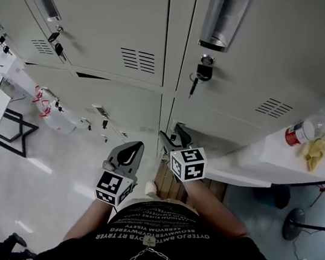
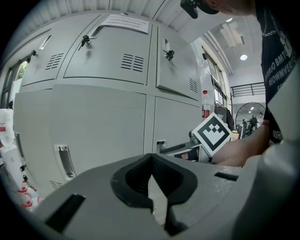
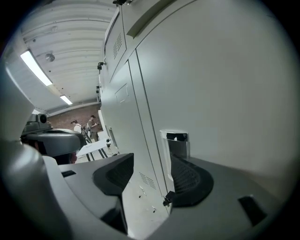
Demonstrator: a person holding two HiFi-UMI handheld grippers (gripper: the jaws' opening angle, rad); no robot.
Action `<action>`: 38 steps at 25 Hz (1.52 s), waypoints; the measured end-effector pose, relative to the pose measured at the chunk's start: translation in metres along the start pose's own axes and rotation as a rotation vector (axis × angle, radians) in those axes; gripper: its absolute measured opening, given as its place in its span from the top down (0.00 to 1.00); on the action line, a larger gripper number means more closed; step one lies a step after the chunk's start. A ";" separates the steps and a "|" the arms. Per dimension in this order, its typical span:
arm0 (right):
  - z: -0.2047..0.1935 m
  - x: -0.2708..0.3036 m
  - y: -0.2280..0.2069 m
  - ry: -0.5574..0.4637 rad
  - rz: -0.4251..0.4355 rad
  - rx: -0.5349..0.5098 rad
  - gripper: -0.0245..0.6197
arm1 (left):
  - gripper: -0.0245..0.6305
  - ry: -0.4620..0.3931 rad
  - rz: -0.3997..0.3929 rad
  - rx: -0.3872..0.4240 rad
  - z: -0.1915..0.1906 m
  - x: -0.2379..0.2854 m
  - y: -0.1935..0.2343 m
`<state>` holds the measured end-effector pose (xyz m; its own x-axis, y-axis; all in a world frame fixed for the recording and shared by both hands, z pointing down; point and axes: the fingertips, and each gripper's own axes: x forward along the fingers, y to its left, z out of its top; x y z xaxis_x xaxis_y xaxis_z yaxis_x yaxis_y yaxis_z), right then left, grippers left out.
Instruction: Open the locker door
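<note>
**Grey lockers, right jaws by the handle**

Head view: left gripper [image 1: 131,151] and right gripper [image 1: 171,139] point at the lower locker door [image 1: 212,123].
Left gripper view: jaws pressed together, empty.
Right gripper view: jaws wide apart, chrome handle [image 3: 175,140] just beside one.

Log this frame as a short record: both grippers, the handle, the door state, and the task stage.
left gripper: jaws together, nothing between them, held back from the lockers
right gripper: jaws apart, up against the locker front
chrome recessed handle: at the door's edge, just ahead of the right gripper's right-hand jaw, not clamped
grey metal locker door: looks shut, flush with its neighbour
task stage: handle not yet gripped, door not yet opened
</note>
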<state>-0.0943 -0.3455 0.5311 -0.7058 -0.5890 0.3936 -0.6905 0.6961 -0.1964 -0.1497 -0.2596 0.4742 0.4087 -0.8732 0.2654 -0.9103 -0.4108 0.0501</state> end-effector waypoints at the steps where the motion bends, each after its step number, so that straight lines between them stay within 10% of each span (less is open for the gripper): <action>1: -0.001 0.000 0.000 -0.004 -0.006 0.000 0.61 | 0.97 0.008 0.001 -0.003 -0.002 -0.002 0.000; 38: -0.061 -0.122 0.062 0.021 0.125 -0.098 0.69 | 0.97 0.021 -0.089 0.071 -0.004 -0.014 -0.087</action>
<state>-0.0418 -0.2053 0.5260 -0.7813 -0.4873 0.3900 -0.5777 0.8011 -0.1565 -0.0762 -0.2107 0.4701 0.4859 -0.8269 0.2831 -0.8630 -0.5051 0.0059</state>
